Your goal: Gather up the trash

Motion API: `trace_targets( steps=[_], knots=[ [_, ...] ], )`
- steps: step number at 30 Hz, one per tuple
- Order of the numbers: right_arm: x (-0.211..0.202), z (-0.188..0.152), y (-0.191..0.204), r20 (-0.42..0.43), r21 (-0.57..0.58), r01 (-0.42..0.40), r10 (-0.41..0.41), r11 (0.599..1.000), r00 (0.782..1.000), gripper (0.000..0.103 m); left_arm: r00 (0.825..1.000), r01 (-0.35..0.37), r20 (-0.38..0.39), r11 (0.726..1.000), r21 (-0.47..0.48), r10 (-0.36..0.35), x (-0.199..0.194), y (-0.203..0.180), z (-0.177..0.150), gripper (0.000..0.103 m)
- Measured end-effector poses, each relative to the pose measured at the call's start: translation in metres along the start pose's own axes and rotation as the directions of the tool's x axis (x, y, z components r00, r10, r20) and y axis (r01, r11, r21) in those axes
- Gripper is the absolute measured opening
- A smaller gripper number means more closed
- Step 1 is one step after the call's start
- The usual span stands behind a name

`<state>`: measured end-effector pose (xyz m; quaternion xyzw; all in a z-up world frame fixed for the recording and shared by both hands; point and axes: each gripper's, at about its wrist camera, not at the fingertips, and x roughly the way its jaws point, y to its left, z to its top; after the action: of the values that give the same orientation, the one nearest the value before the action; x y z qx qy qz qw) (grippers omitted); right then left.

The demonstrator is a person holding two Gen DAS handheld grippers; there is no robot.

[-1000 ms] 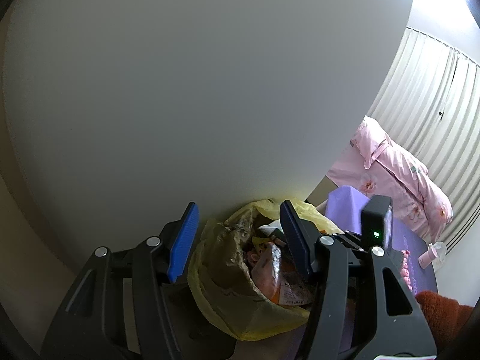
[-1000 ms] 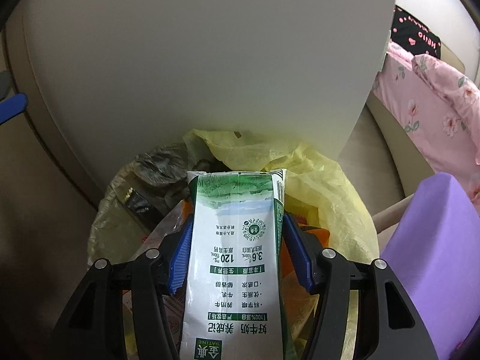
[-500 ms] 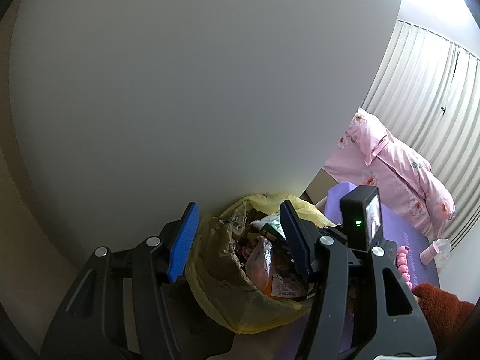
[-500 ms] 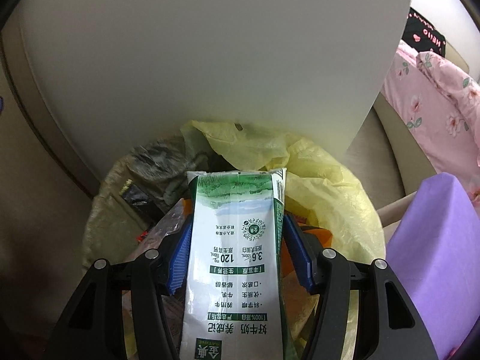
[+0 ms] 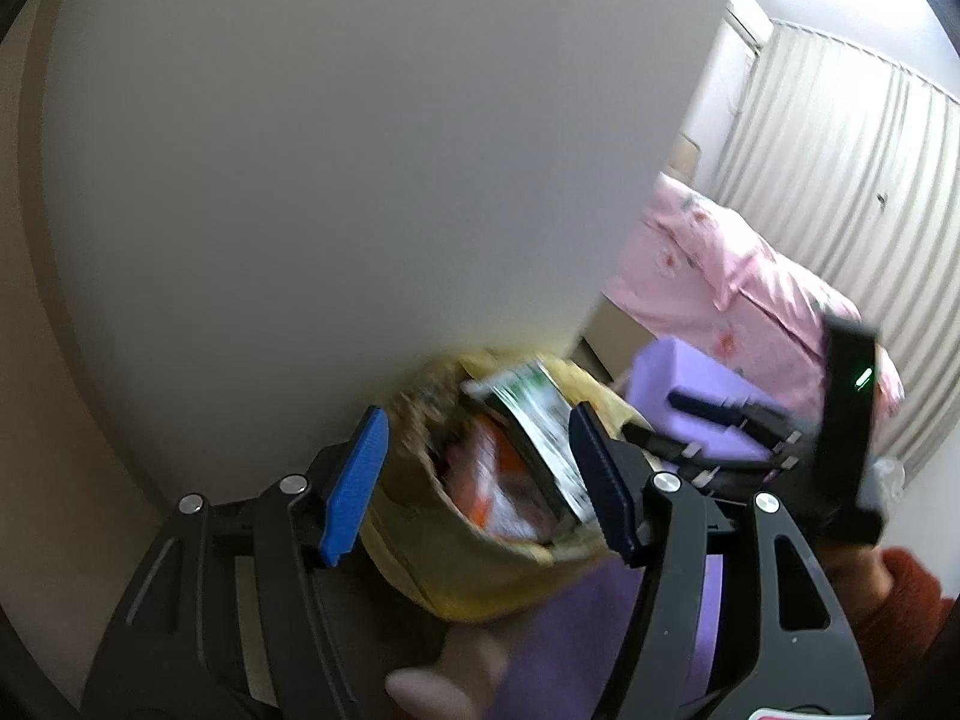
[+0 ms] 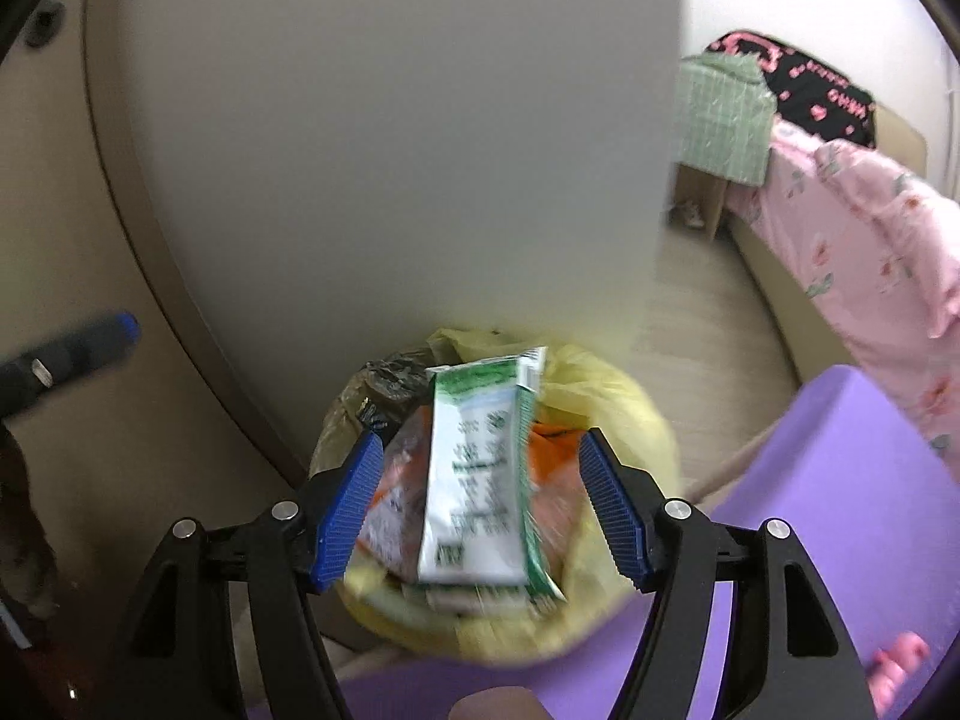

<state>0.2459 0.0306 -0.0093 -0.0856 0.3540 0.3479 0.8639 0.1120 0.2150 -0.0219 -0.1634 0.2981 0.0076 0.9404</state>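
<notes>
A trash bin lined with a yellow bag [image 6: 606, 414] stands against a white wall panel and holds orange wrappers and other rubbish. A green-and-white milk carton [image 6: 480, 468] lies in the bin on top of the rubbish, clear of my fingers. My right gripper [image 6: 480, 498] is open above the bin and holds nothing. In the left wrist view the bin [image 5: 456, 564] and the carton [image 5: 540, 426] show between my open, empty left gripper [image 5: 480, 480]. The right gripper's body [image 5: 840, 420] shows at the right there.
A purple stool or mat [image 6: 840, 480] sits right of the bin. A bed with a pink floral quilt [image 6: 870, 222] lies further right, with curtains [image 5: 840, 150] behind. The white panel [image 6: 390, 150] rises directly behind the bin.
My right gripper has opened and let go of the milk carton, which has dropped into the bin. The right gripper has pulled up and back. The left gripper shifted slightly.
</notes>
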Motion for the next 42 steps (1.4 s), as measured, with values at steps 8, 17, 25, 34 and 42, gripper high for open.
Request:
trace_targets(
  steps=[8, 17, 25, 34, 42],
  knots=[
    [-0.132, -0.063, -0.009, 0.059, 0.134, 0.063, -0.072, 0.989, 0.996, 0.064, 0.998, 0.062, -0.002, 0.985, 0.161, -0.062, -0.032, -0.084, -0.039, 0.074],
    [-0.215, -0.143, -0.021, 0.129, 0.280, 0.229, -0.273, 0.932, 0.953, 0.064, 0.993, 0.119, -0.027, 0.946, 0.301, -0.117, -0.041, -0.167, -0.070, 0.087],
    [-0.230, -0.173, -0.026, 0.147, 0.335, 0.248, -0.311, 0.909, 0.939, 0.064, 1.000, 0.005, 0.006, 0.942, 0.336, -0.008, -0.054, -0.189, -0.087, 0.087],
    [-0.236, -0.185, -0.030, 0.165, 0.382, 0.240, -0.321, 0.893, 0.933, 0.064, 0.998, -0.067, 0.023, 0.925, 0.374, 0.064, -0.058, -0.194, -0.092, 0.087],
    [-0.239, -0.187, -0.031, 0.177, 0.394, 0.245, -0.334, 0.886, 0.926, 0.064, 0.998, -0.067, 0.029, 0.922, 0.382, 0.061, -0.062, -0.195, -0.093, 0.087]
  ],
)
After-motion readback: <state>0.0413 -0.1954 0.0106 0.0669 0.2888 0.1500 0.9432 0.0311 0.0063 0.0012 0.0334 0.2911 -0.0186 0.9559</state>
